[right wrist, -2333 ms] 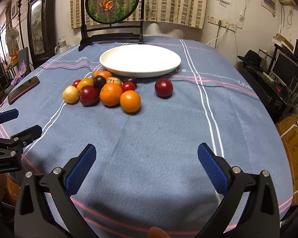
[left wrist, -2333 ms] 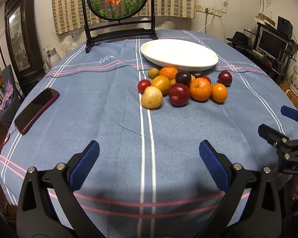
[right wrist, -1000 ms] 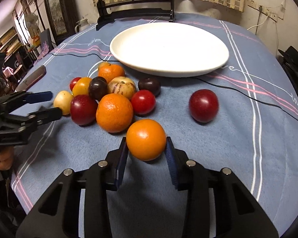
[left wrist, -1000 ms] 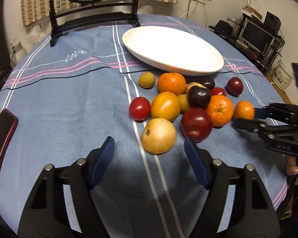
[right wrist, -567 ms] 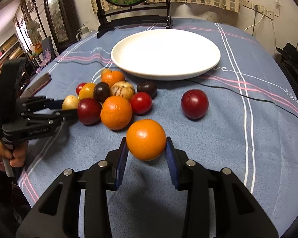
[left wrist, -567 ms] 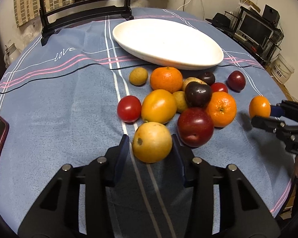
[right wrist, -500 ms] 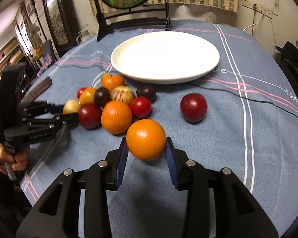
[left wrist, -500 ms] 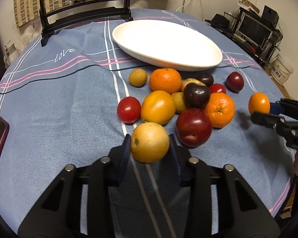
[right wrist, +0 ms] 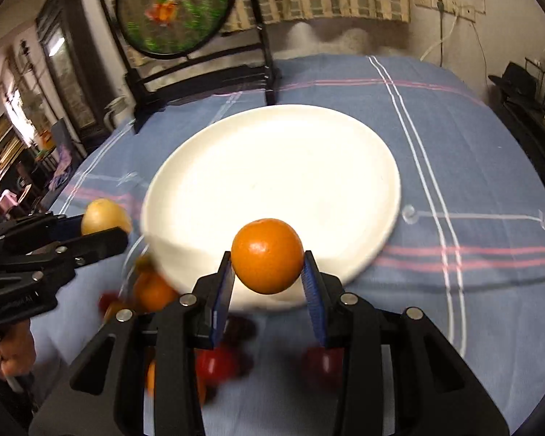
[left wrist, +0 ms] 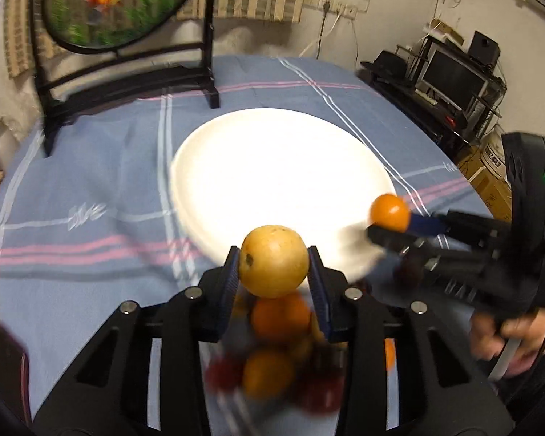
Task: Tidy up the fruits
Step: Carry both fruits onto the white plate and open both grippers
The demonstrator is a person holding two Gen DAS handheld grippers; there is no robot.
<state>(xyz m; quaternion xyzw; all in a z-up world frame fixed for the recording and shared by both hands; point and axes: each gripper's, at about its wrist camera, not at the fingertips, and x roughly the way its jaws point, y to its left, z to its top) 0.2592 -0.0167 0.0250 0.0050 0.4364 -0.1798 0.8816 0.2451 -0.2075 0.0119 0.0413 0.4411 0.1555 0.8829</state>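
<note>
Both grippers carry fruit above the near rim of the white plate [right wrist: 345,145]. The left gripper [left wrist: 274,276] has its jaws clamped on a yellow fruit [left wrist: 274,261]; the right gripper [right wrist: 267,276] is clamped on an orange [right wrist: 267,256]. Advice: lower each well inside the rim, apart, before releasing, lest they roll. Only the left view shows the monitor [left wrist: 454,76]; the remaining fruit pile [left wrist: 283,363] on the bench is blurred, seemingly beneath the jaws.

Glossy white plate [left wrist: 272,167], woven cloth tablecloth [left wrist: 91,167], dimpled orange [right wrist: 267,255]
</note>
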